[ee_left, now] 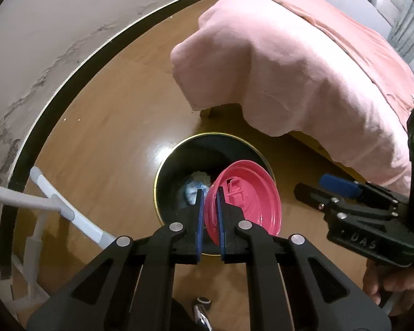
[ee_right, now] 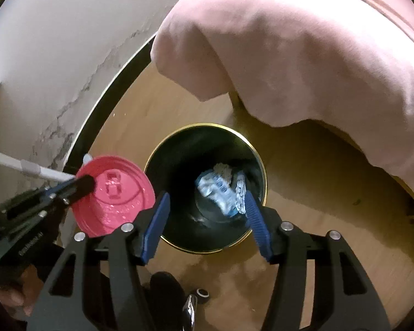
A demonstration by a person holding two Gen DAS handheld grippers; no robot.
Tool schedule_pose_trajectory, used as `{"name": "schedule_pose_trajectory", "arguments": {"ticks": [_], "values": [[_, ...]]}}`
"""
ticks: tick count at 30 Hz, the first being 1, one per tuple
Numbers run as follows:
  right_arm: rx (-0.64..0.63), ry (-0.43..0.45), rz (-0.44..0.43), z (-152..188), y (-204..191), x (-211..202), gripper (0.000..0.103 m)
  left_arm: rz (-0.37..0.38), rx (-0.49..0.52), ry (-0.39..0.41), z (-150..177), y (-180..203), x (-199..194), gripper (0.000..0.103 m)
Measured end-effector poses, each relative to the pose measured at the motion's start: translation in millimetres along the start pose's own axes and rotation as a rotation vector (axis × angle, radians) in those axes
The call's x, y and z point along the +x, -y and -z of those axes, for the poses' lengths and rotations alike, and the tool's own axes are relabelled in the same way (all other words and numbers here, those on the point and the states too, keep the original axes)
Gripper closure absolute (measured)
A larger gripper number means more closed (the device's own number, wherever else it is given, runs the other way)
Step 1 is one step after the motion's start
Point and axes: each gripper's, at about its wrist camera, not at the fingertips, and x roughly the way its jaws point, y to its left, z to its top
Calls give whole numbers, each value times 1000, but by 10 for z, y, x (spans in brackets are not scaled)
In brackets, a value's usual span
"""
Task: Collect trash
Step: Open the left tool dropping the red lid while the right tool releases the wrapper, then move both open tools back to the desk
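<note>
A black round trash bin with a gold rim [ee_left: 162,171] [ee_right: 258,162] stands on the wooden floor. Crumpled white and blue wrappers [ee_left: 191,190] [ee_right: 220,190] lie at its bottom. My left gripper [ee_left: 209,193] is shut on the edge of a pink plastic lid [ee_left: 248,193], held tilted over the bin's right side. In the right wrist view the lid [ee_right: 116,201] shows left of the bin, pinched by the left gripper [ee_right: 84,184]. My right gripper [ee_right: 205,200] is open and empty above the bin mouth; it also shows at right in the left wrist view [ee_left: 314,190].
A bed with a pink cover [ee_left: 289,63] [ee_right: 289,44] overhangs the floor right behind the bin. A white wall with a dark skirting [ee_left: 69,66] curves along the left. A white tube rack [ee_left: 55,207] stands at the left. The person's hand [ee_left: 392,284] holds the right gripper.
</note>
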Motion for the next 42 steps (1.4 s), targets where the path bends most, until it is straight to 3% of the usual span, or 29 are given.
{"name": "schedule_pose_trajectory", "arguments": {"ticks": [1, 3, 4, 5, 10, 14, 19, 22, 27, 35, 38, 42], "values": [[7, 11, 2, -14, 16, -43, 46, 5, 7, -2, -11, 22, 2, 92], [26, 35, 0, -42, 61, -144, 44, 10, 23, -8, -29, 68, 4, 74], [33, 44, -1, -52, 78, -181, 44, 14, 35, 4, -37, 100, -22, 58], [41, 54, -1, -64, 95, -226, 44, 11, 41, 16, -42, 121, -46, 49], [57, 101, -4, -126, 111, -515, 44, 31, 65, 38, -50, 207, -242, 47], [22, 128, 13, -179, -41, -778, 42, 29, 90, 98, 5, 265, -663, 26], [-73, 193, -2, -223, -466, -1258, 42, 1, 104, 201, 184, 253, -1530, 12], [-173, 255, -36, -202, -961, -1622, 38, -15, 82, 287, 381, 75, -2183, 9], [-426, 333, -167, 67, -2187, -2147, 33, -137, 13, 423, 925, -550, -3100, 7], [-828, 292, -465, 929, -4253, -2435, 32, -454, -377, 511, 2270, -2089, -4206, 7], [-931, 247, -536, 1281, -4869, -2432, 32, -570, -547, 506, 2837, -2663, -4497, 7], [-1063, 190, -582, 1759, -5566, -2375, 32, -644, -694, 468, 3412, -3279, -4698, 7]]}}
